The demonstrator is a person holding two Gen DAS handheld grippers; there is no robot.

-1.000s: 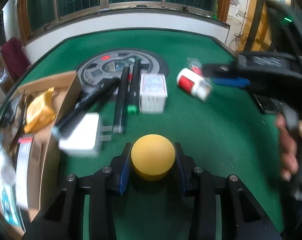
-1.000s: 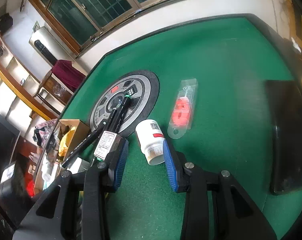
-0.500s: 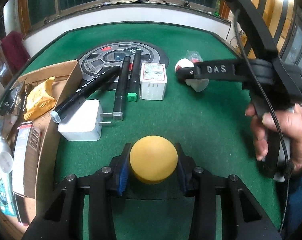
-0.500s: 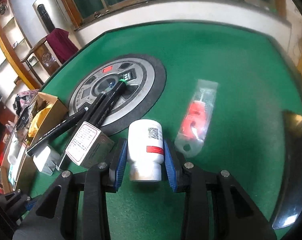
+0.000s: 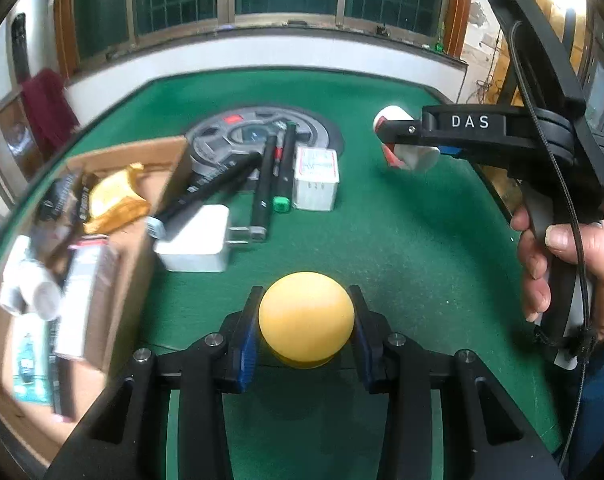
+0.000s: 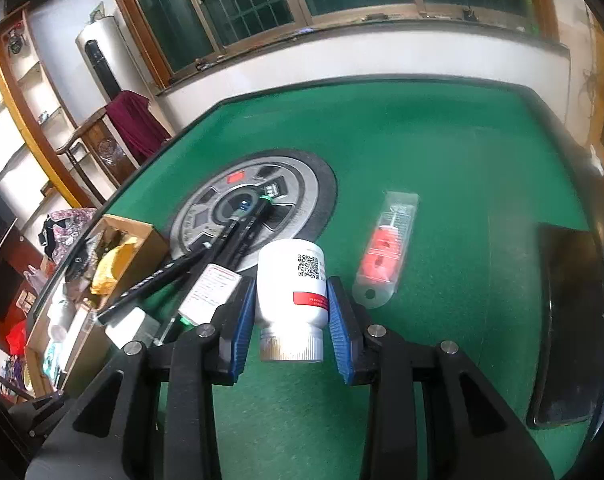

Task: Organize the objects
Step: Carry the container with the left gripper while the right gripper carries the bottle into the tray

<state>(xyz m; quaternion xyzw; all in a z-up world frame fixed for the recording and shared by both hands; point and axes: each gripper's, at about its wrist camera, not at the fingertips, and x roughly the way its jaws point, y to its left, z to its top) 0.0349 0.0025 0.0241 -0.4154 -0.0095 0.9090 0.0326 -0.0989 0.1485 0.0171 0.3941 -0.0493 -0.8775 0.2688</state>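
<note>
the left gripper (image 5: pixel 305 322) is clamping a yellow ball (image 5: pixel 305 318) over the green table (image 5: pixel 413 248), beside the box (image 5: pixel 142 152). the right gripper (image 6: pixel 292 322) is squeezing a white bottle (image 6: pixel 292 300), cap toward the camera.

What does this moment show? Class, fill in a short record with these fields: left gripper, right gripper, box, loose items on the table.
left gripper: the left gripper is shut on the yellow ball
right gripper: the right gripper is shut on the white bottle, held clear of the table
box: the cardboard box at the left edge holds a yellow packet and other goods
loose items on the table: white charger, black markers, small white carton, red item in a clear pack
</note>
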